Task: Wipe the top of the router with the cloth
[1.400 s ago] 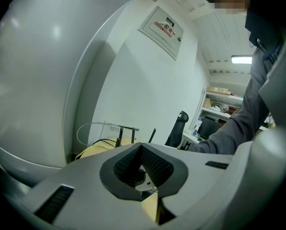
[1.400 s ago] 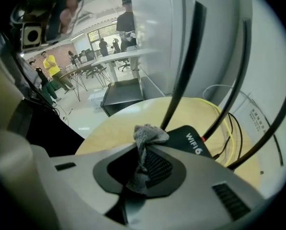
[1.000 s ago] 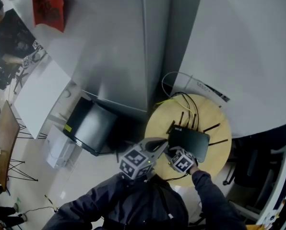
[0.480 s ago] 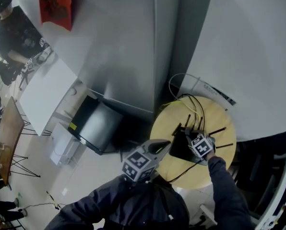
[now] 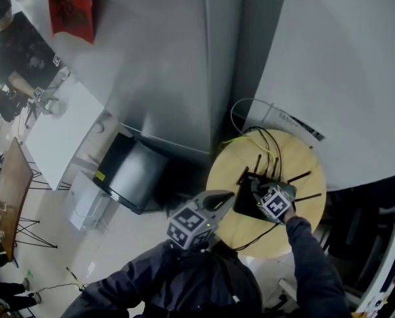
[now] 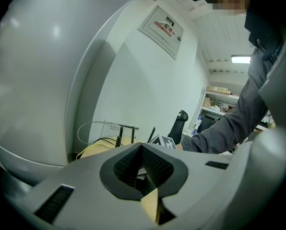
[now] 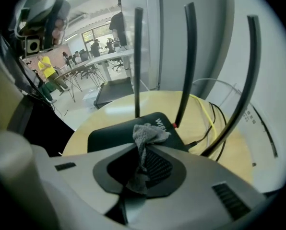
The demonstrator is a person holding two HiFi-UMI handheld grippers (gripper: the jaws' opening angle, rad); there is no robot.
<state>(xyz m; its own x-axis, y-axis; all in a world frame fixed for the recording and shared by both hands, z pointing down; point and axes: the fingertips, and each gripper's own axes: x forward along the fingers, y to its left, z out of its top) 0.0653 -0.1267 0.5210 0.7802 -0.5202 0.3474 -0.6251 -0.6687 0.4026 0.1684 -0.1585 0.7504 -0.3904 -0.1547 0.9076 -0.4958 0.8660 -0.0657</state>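
A black router (image 5: 246, 201) with several upright antennas lies on a round wooden table (image 5: 305, 159). My right gripper (image 5: 259, 188) is over its top, shut on a small grey cloth (image 7: 146, 133). In the right gripper view the cloth bunches out of the jaws just above the router's lid (image 7: 113, 131), near the antenna (image 7: 137, 61) bases. I cannot tell whether the cloth touches the lid. My left gripper (image 5: 225, 197) hangs off the table's left edge, jaws together and holding nothing (image 6: 142, 153).
Yellow and black cables (image 5: 245, 138) run off the table's back towards the white wall. A tall grey cabinet (image 5: 177, 65) stands behind, with a black box (image 5: 128, 174) on the floor to the left. A person (image 5: 18, 45) stands by a white desk (image 5: 55, 128) far left.
My right gripper has moved with the cloth from the router's near edge to farther across its top, then held about still. The left gripper has stayed put.
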